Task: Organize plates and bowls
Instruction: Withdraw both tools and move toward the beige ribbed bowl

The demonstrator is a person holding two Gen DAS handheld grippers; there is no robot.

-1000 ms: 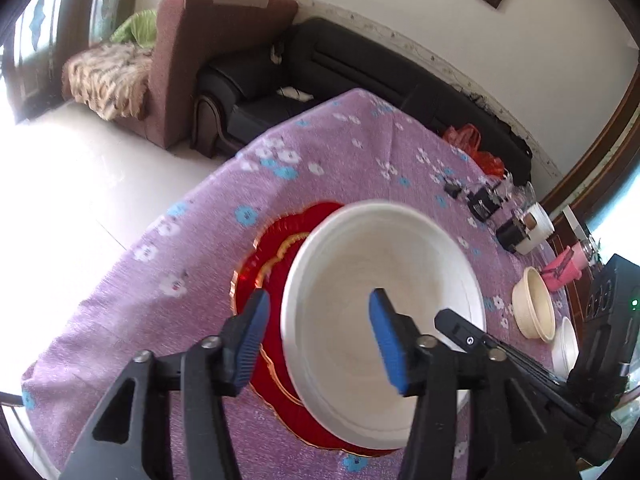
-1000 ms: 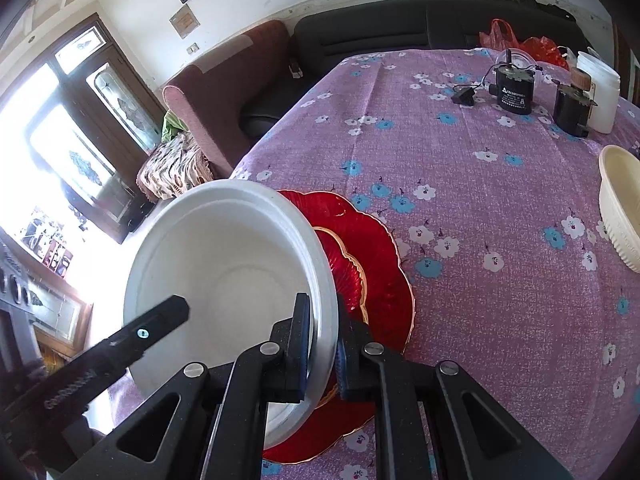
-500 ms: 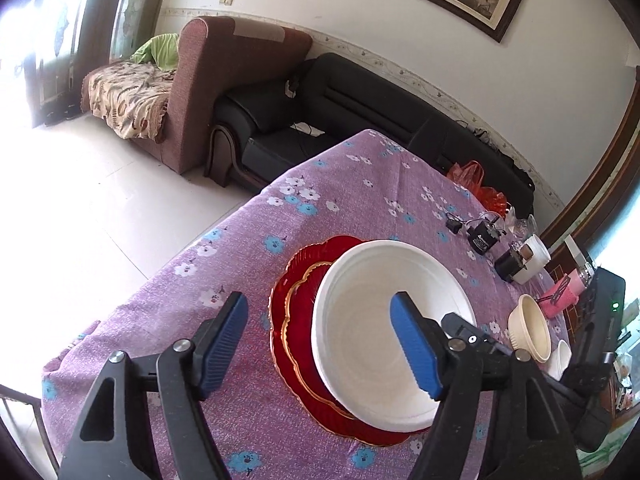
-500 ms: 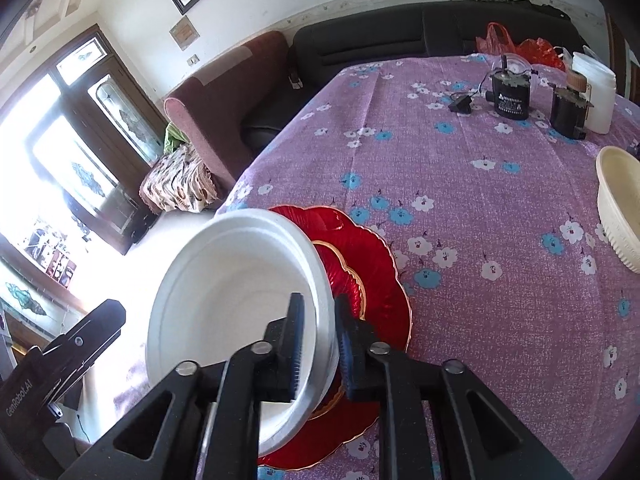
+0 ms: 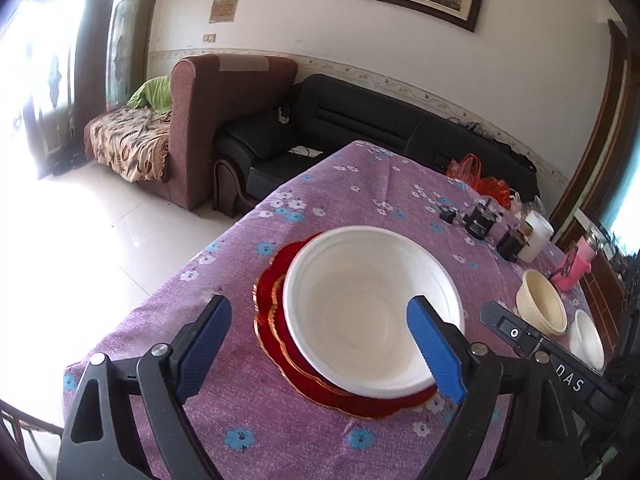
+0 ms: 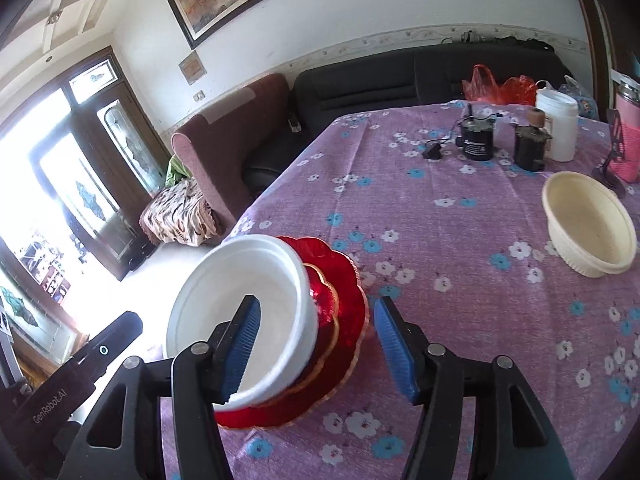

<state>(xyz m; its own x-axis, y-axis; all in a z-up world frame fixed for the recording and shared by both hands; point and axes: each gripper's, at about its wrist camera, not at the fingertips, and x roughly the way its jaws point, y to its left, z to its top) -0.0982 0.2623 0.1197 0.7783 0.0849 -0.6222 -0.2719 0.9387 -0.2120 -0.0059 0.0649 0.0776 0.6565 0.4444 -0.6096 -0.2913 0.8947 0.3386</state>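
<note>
A large white bowl rests on two stacked red plates near the table's front left corner. It also shows in the right wrist view, on the red plates. My left gripper is open and empty, held above and in front of the bowl. My right gripper is open and empty, its jaws apart over the bowl's right rim and the plates. A cream bowl stands at the right, and a small white bowl sits beside it.
The table wears a purple flowered cloth. At its far end stand black motor-like parts, a white jar, a pink cup and red bags. Sofas stand beyond the table.
My right gripper let go of the white bowl's rim and opened; the bowl now sits flat on the red plates. Both grippers pulled back and up.
</note>
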